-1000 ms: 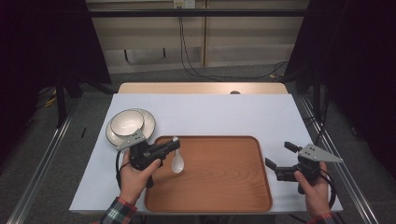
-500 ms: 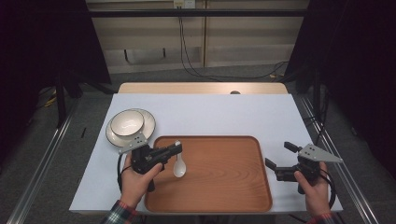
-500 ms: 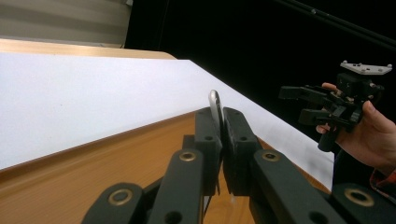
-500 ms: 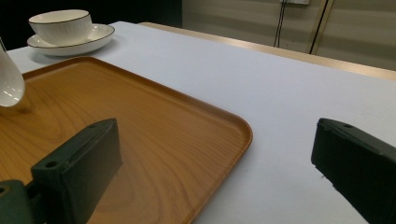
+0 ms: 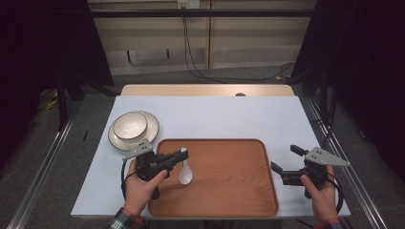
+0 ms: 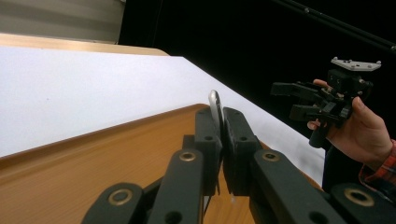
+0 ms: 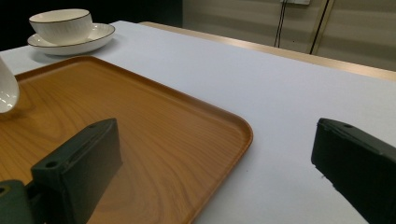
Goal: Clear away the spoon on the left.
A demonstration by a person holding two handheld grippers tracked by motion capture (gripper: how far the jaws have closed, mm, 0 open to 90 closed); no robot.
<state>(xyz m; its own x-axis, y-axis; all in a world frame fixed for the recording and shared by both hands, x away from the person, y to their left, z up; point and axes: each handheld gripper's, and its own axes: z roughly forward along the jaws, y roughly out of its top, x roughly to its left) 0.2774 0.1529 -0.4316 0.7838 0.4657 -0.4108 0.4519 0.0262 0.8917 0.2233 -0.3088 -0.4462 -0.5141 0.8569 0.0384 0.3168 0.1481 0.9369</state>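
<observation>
I see the left gripper (image 5: pixel 182 153) pinching the white spoon (image 5: pixel 185 174) by its handle, bowl hanging over the tray's (image 5: pixel 239 200) left part, long axis toward me; the bowl (image 5: pixel 129 126) on its saucer (image 5: pixel 152 128) sits close behind-left, path clear, while the right gripper (image 5: pixel 285 159) idles spread at the tray's right.

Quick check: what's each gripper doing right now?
Left gripper: shut on the white spoon above the tray.
Right gripper: open, holding nothing.
</observation>
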